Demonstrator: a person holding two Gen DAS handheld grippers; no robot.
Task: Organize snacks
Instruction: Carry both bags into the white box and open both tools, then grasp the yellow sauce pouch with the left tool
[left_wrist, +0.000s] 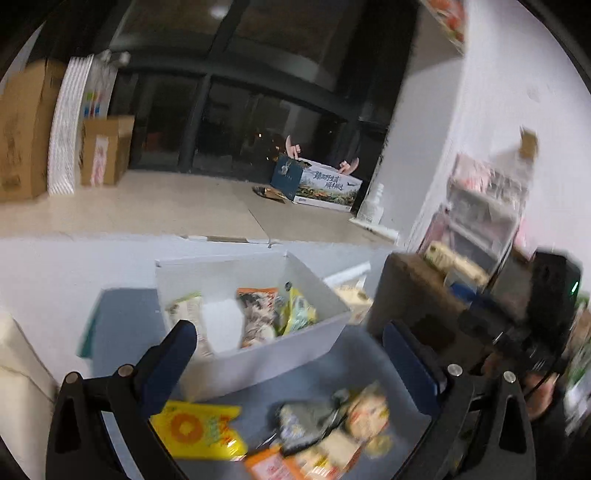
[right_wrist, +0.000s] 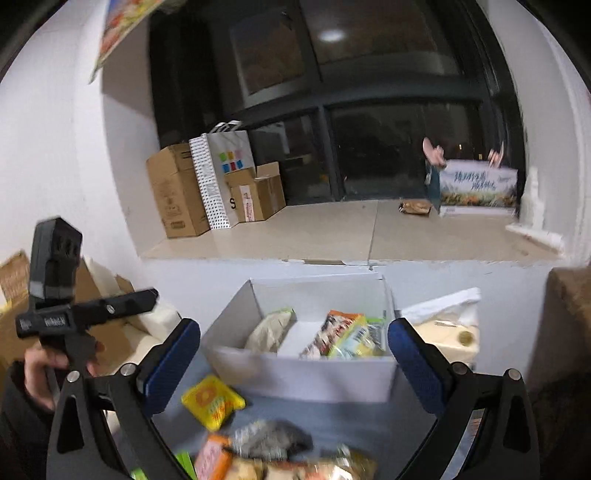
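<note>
A white box (right_wrist: 306, 376) stands open on the grey worktop (left_wrist: 122, 325), and four snack packets show inside it: a pale one (right_wrist: 271, 328) at the left, then an orange-topped one (right_wrist: 332, 332), a yellow-green one (right_wrist: 354, 341) and a darker one behind, bunched at the right. In front of the box, loose on the worktop, lie a yellow packet (right_wrist: 212, 400) by itself and a blurred heap of packets (left_wrist: 332, 424), too smeared to count. The left gripper (left_wrist: 288, 354) has its jaws spread wide with nothing between them, and so does the right gripper (right_wrist: 293, 358); both hang above the loose snacks, facing the box. Three brown cartons (right_wrist: 177, 192) and one white paper bag (right_wrist: 221, 173) stand on the floor beyond.
</note>
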